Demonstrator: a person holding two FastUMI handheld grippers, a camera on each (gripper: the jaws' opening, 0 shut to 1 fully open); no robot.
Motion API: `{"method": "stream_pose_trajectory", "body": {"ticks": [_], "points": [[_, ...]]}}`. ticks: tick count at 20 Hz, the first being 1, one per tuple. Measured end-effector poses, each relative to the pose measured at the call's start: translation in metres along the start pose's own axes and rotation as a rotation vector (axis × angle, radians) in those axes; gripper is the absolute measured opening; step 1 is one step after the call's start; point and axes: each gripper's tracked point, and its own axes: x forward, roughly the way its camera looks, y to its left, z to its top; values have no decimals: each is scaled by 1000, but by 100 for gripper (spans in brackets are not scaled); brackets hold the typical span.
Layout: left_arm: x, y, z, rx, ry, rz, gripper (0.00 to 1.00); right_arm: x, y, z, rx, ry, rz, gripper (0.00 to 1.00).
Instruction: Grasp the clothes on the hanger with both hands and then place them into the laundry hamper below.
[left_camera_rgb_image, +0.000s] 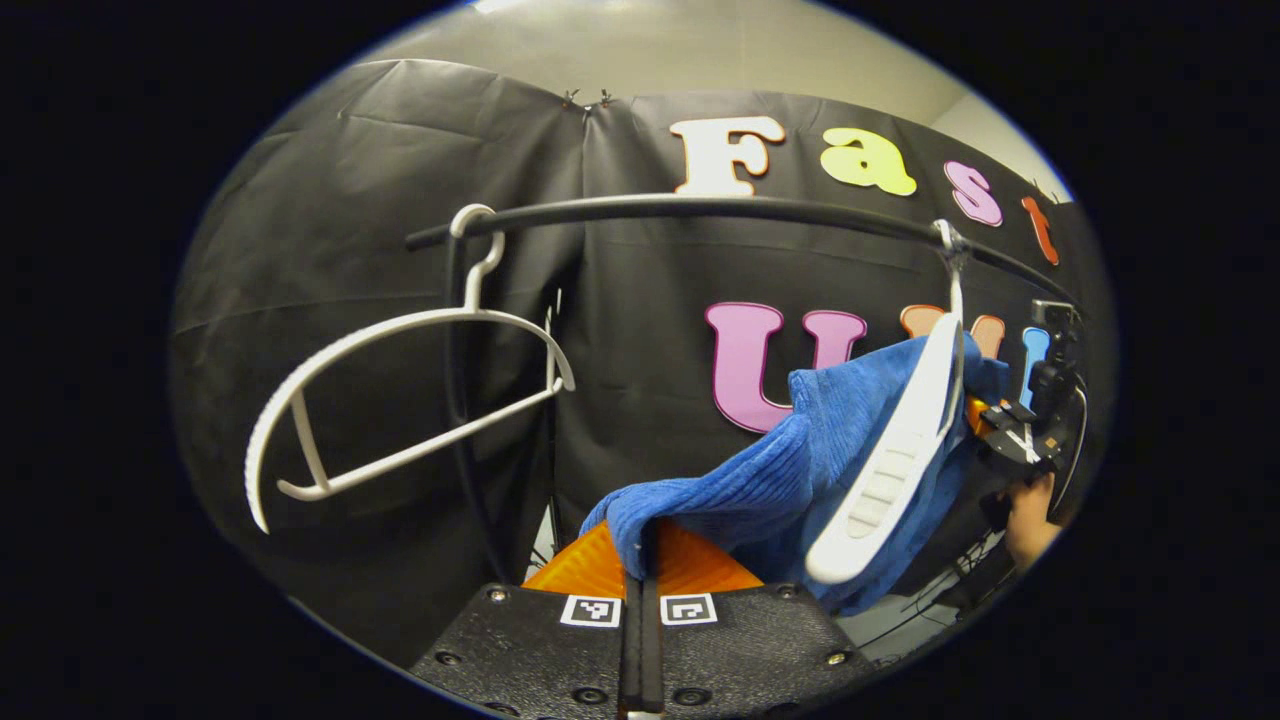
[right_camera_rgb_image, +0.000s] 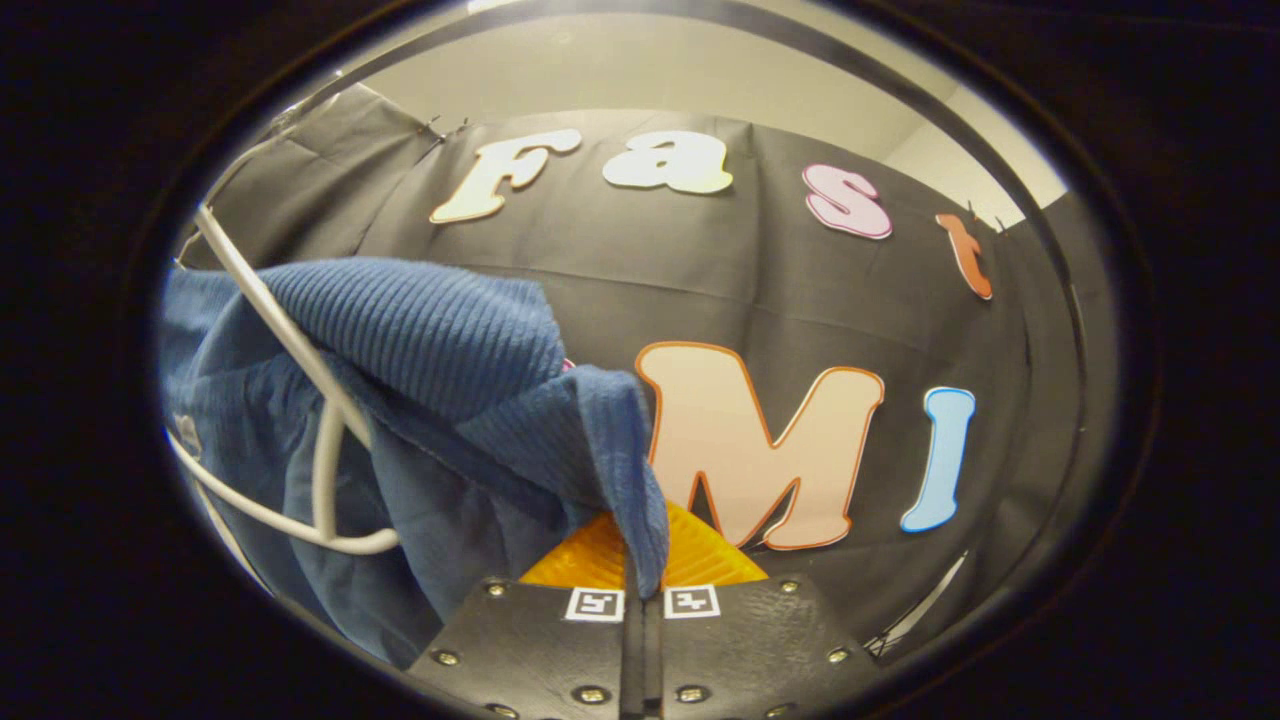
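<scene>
1. In the left gripper view, the left gripper (left_camera_rgb_image: 641, 560) has its 2 orange fingers (left_camera_rgb_image: 580, 568) pressed close together, and a corner of the blue ribbed garment (left_camera_rgb_image: 780, 480) is pinched between them.
2. The blue ribbed garment drapes up and to the right from that pinch, over a white hanger (left_camera_rgb_image: 890, 470).
3. That white hanger hangs by its hook from a black rail (left_camera_rgb_image: 700, 208) that runs across the top, in front of the black cloth wall (left_camera_rgb_image: 350, 200).
4. A 2nd white hanger, the bare hanger (left_camera_rgb_image: 400, 400), hangs tilted at the left end of the same rail, well apart from the garment.
5. At the far right of the left gripper view, just behind the garment, you can see the right gripper (left_camera_rgb_image: 1020, 430) and the hand (left_camera_rgb_image: 1030, 520) that holds it.
6. In the right gripper view, the right gripper's own fingers (right_camera_rgb_image: 590, 560) are also close together, with a fold of the blue garment caught between them.
7. There the garment spreads up and to the left, and the thin white bars of its hanger cross in front of the cloth.
8. The garment is on its hanger, held at 2 corners.
</scene>
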Motion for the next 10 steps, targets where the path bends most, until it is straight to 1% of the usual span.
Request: {"method": "stream_pose_trajectory", "body": {"ticks": [2,4,7,10], "points": [[7,-12,-12,-16,13,-28,0,7,-6,-15,3,30,-9,1],[9,-22,-32,-45,40,-55,0,7,-3,-40,17,77,5,1],[9,-26,-64,-20,94,-48,0,-12,4,-77,-12,137,29,1],[9,-24,-92,5,146,-36,0,-38,15,-112,-45,204,78,1]]}}
